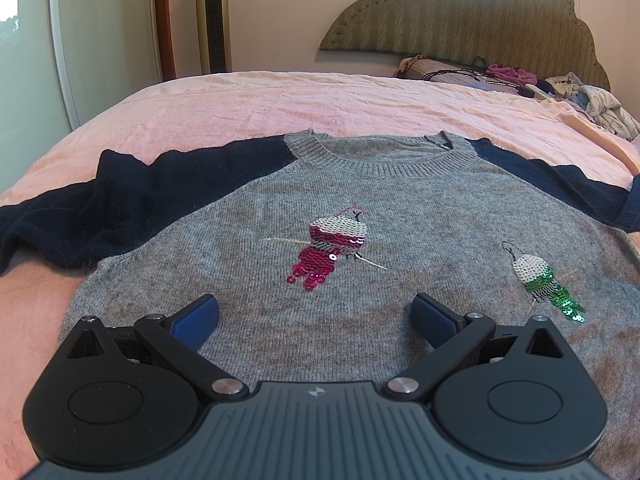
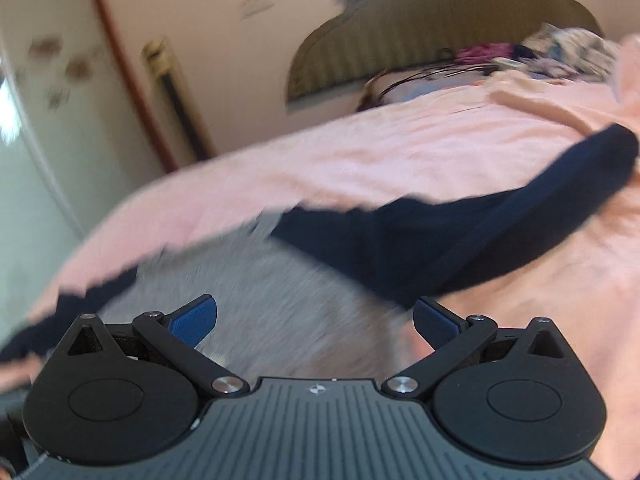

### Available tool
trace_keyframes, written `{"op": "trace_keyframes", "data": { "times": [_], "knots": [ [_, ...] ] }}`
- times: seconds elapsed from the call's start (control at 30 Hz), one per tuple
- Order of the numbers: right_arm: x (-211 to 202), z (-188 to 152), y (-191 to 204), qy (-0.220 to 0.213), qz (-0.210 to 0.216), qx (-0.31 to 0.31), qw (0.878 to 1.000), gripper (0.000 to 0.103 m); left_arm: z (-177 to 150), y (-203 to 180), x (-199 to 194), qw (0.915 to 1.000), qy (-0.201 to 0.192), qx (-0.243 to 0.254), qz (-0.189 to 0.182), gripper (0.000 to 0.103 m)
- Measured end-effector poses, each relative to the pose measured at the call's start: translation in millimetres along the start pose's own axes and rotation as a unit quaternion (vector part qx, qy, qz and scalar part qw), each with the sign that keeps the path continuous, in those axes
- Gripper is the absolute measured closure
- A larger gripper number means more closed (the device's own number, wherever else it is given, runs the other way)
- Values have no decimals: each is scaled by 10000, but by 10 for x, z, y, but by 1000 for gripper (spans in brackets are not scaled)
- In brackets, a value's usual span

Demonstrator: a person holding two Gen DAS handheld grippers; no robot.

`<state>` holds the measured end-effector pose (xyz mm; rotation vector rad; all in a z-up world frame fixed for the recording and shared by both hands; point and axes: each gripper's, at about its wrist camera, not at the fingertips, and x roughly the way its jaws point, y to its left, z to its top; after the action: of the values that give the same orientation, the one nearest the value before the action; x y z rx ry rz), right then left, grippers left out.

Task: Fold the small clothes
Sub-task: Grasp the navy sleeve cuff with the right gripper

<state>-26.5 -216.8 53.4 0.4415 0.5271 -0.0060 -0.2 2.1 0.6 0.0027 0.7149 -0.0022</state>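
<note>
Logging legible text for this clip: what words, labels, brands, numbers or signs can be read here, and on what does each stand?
No text can be read.
Tower fan: small mark at its top, too small to read.
Left gripper and right gripper: each body bears a small round emblem, no letters.
Sweater: sequin figures only, no words.
Right wrist view: blurred throughout.
</note>
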Motion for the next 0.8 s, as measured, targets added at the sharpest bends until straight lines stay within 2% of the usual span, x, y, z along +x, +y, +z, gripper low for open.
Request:
{"op": "trace_keyframes", "data": {
  "times": [0.13, 0.23, 0.3, 0.33, 0.5, 0.57, 0.63, 0.7, 0.8],
  "knots": [
    [-109, 467, -867, -390, -446, 1102, 9921, 0, 1, 0, 1, 10000, 1, 3, 2, 0],
    [-134, 708, -1524, -732, -706, 2189, 9704, 11, 0, -1, 1, 10000, 0, -1, 2, 0],
    [-69, 817, -1767, -678, -652, 2580, 9615, 16, 0, 0, 0, 10000, 0, 1, 2, 0],
    [-28, 861, -1802, -627, -642, 2594, 9616, 16, 0, 1, 0, 10000, 0, 0, 1, 0],
    [238, 1196, -1583, -467, -587, 1668, 9831, 17, -1, 0, 0, 10000, 0, -1, 1, 0],
    [484, 1337, -1542, -33, -743, 1488, 9861, 14, 0, -1, 0, 10000, 0, -3, 1, 0],
    [795, 1429, -1518, 536, -1389, 1254, 9809, 15, 0, 1, 0, 10000, -1, -7, -3, 0],
    [1056, 1406, -1516, 922, -1981, 842, 9722, 16, -1, -4, -6, 10000, -3, -13, -8, 0],
    [1191, 1254, -1449, 1033, -2558, -34, 9612, 28, 1, -15, -16, 10000, -9, -20, -27, 0]
  ]
}}
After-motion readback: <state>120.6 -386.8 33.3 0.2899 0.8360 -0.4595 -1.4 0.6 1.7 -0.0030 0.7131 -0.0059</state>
